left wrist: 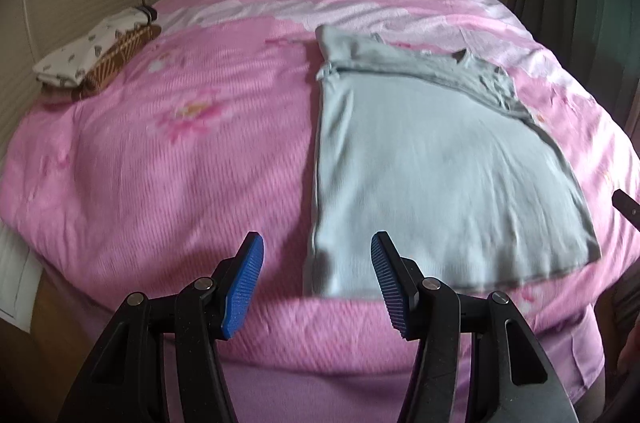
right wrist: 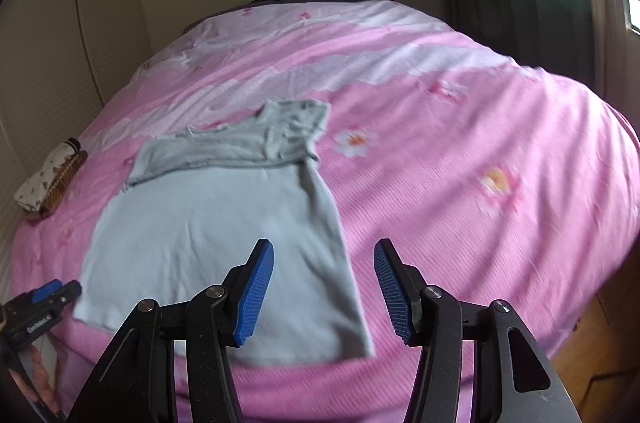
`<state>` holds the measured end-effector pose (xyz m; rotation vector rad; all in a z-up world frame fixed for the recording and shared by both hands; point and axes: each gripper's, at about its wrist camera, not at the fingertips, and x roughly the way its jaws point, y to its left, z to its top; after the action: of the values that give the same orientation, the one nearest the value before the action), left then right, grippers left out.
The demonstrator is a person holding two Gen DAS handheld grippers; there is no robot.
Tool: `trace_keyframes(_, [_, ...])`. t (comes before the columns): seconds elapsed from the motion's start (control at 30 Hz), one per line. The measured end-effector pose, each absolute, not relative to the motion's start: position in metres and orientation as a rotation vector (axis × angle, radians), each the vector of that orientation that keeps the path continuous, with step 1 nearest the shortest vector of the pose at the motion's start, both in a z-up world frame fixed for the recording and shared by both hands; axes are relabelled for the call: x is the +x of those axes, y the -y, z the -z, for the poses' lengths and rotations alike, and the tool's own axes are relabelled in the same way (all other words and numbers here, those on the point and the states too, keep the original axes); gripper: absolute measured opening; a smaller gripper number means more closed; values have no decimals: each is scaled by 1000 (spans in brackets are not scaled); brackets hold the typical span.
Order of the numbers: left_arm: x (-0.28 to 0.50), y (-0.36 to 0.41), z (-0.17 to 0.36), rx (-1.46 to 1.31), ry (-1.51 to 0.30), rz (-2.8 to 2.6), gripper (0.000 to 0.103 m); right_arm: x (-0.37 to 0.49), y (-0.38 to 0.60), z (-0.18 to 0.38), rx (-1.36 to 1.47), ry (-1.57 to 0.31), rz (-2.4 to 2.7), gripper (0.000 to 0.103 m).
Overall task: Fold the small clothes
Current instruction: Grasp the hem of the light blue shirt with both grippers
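— Left gripper (left wrist: pixel 316 279) and right gripper (right wrist: pixel 324 287): blue pads apart, holding nothing, hovering over near hem of grey shirt (left wrist: pixel 432 167)?

— Yes; probably ready to take the hem. Shirt flat on pink bedspread (left wrist: pixel 180 151), top part folded over. Beyond shirt, folded clothes (left wrist: pixel 92 59) piled aside.

Soft daylight from a window (right wrist: pixel 634 3) at right; fisheye-bent, dark-vignetted edges, slight motion blur throughout.
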<state>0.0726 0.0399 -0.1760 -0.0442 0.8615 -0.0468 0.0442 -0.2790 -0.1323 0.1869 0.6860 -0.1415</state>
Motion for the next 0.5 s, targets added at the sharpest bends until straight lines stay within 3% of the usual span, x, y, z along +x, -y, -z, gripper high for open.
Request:
trace_keyframes(0.43, [64,-46,193,-121,-870,77,48,28,284,163,211,-750,151,53])
trace_keyframes(0.5, [66,-46,196,-125,-882,79,42,29,283,168,209,-766,155,53])
